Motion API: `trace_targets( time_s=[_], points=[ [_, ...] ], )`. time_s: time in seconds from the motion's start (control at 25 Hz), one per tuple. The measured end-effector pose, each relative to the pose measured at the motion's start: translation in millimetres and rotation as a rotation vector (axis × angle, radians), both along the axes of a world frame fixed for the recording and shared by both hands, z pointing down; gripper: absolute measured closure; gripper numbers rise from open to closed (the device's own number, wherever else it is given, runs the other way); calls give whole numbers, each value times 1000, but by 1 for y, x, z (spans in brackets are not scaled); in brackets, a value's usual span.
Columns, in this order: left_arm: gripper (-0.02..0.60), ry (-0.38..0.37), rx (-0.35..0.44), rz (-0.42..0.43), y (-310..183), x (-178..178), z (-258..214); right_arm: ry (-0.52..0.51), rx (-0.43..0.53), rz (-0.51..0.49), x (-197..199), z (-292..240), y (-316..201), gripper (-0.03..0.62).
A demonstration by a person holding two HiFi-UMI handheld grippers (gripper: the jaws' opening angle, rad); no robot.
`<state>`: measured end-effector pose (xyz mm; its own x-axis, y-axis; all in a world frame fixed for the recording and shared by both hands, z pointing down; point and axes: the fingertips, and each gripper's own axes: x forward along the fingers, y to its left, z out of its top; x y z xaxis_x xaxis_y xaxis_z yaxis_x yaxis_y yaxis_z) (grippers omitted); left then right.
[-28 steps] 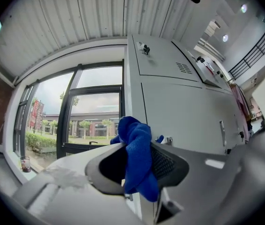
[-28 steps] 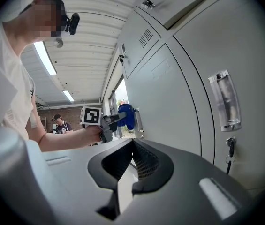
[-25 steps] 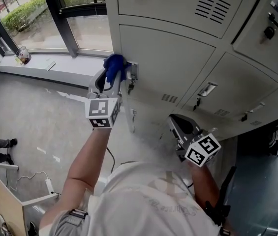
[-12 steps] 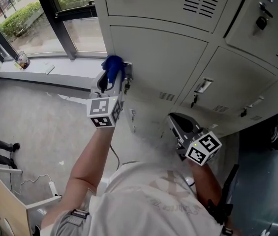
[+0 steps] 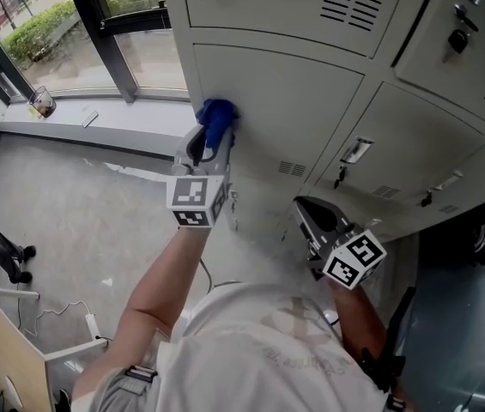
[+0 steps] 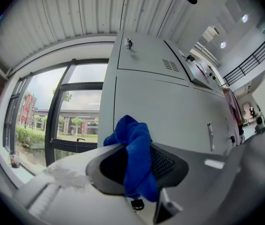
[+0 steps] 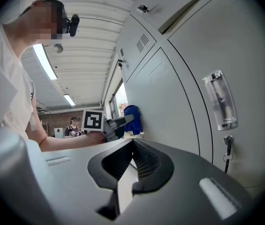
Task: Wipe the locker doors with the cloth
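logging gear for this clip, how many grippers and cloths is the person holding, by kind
grippers: 2 (left gripper, right gripper)
blue cloth: 1, pinched in the left gripper's fingers
total: 3

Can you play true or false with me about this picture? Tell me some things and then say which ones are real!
1. The cloth is blue. True.
2. The right gripper is holding the cloth. False: the left gripper is shut on it. The right gripper's fingers are together with nothing between them.
3. The lockers are bright red. False: they are pale grey.
4. There is a window next to the lockers. True.
5. A key hangs in one locker's lock. True.
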<state>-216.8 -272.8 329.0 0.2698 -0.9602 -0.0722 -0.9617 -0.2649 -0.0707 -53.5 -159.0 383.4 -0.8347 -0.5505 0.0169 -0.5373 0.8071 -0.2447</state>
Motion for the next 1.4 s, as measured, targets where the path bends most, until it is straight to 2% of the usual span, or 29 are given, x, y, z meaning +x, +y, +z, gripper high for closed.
trace_targets(
  time_s=[0.4, 0.8, 1.0, 1.4],
  points=[
    [453, -19, -3, 46, -4, 28, 1, -8, -5, 13, 10, 4, -2, 586],
    [453, -45, -50, 116, 0, 65, 7, -8, -1, 5, 13, 7, -2, 586],
    [452, -55, -30, 151, 1, 82, 3, 8, 11, 22, 21, 10, -6, 586],
    [451, -49, -39, 193, 4, 114, 1, 16, 26, 44, 40, 5, -11, 586]
  ],
)
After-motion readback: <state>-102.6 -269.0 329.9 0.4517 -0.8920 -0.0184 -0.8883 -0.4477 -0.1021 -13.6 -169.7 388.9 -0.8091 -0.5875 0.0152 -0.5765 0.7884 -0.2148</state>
